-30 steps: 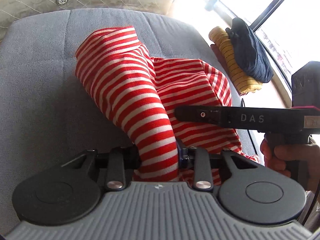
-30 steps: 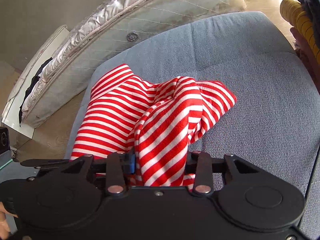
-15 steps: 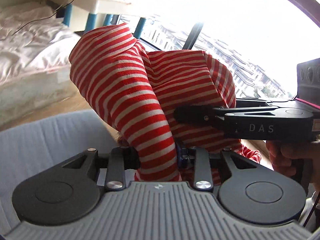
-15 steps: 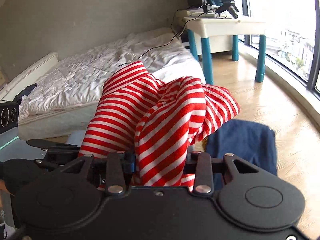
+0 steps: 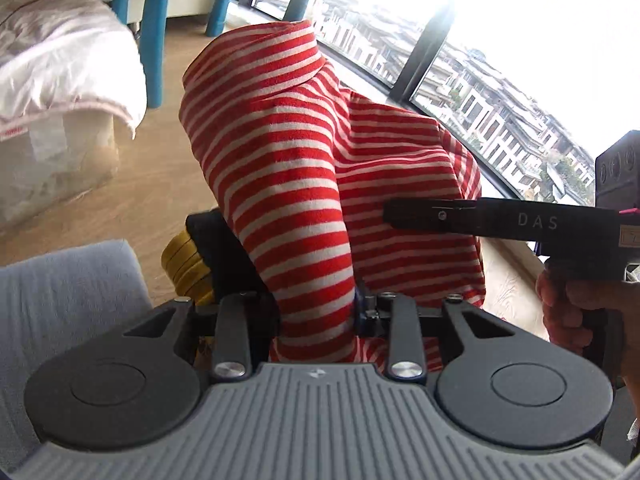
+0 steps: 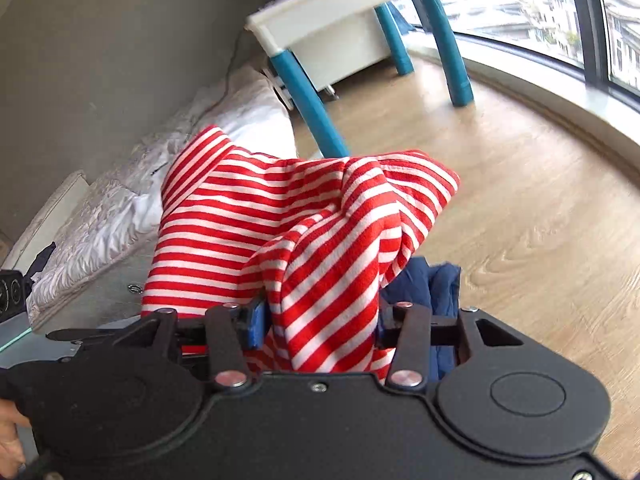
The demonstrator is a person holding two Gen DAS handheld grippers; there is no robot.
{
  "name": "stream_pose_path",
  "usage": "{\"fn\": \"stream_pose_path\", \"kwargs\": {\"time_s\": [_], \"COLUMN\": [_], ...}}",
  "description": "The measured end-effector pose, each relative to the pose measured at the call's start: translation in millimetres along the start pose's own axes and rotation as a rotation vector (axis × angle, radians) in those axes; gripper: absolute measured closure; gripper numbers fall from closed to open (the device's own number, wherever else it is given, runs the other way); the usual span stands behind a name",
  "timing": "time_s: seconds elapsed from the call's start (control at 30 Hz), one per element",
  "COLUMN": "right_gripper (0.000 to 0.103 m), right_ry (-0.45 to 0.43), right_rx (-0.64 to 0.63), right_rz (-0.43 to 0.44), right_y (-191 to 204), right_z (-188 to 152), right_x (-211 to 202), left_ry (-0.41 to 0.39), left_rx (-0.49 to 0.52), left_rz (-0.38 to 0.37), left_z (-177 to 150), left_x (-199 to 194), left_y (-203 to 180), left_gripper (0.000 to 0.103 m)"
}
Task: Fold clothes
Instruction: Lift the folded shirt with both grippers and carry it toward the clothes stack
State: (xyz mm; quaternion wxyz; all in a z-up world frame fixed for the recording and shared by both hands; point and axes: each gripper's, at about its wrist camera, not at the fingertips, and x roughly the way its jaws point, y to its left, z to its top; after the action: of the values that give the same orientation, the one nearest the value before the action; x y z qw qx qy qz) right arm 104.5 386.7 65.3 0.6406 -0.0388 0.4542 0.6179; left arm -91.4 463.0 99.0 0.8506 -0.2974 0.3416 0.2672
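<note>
Striped garment [image 5: 288, 184] aloft over floor [image 6: 520, 208]

The garment [image 5: 288, 184] rises ahead of the left tool [image 5: 316, 312], pinched between its fingers, and the right tool [image 6: 320, 320] pinches it likewise. Folded clothes [image 5: 200, 256] lie just left of the left tool. Farther ahead-left are the bed [image 5: 60, 64] and the desk [image 6: 340, 24]; the window [image 5: 500, 92] is to the right.
</note>
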Motion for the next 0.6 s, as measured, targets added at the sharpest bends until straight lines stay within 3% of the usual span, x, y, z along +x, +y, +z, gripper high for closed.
{"fn": "stream_pose_path", "kwargs": {"time_s": [0.07,0.17,0.3,0.4,0.5,0.53,0.6], "right_gripper": [0.049,0.044,0.036,0.034,0.048,0.054,0.057], "right_ry": [0.006,-0.039,-0.027,-0.121,-0.298,-0.341,-0.334], "right_rx": [0.012,0.008,-0.070,-0.195,-0.276,-0.273,-0.261], "right_rz": [0.005,0.052,0.062,-0.042,-0.110,-0.071,0.021], "right_y": [-16.7,-28.8,-31.1,-14.3,3.6,7.0,11.9], "right_z": [-13.1,-27.5,-7.5,-4.0,-15.6,-20.8,-26.9], "right_x": [27.2,44.2,29.3,-4.6,-45.0,-55.3,-60.2], "left_ry": [0.001,-0.067,-0.079,-0.090,-0.099,-0.110,-0.150], "left_rx": [-0.010,-0.034,-0.014,0.017,-0.012,-0.021,-0.028], "left_rz": [0.009,-0.031,-0.068,-0.055,-0.059,-0.060,-0.047], "left_z": [-19.0,-34.4,-25.7,-24.0,-11.1,-10.4,-7.3], "left_x": [25.5,23.6,8.7,-2.8,-8.6,-12.2,-25.9], "left_y": [15.0,32.0,37.3,32.5,43.9,43.9,46.8], "left_gripper": [0.061,0.059,0.058,0.058,0.058,0.058,0.058]}}
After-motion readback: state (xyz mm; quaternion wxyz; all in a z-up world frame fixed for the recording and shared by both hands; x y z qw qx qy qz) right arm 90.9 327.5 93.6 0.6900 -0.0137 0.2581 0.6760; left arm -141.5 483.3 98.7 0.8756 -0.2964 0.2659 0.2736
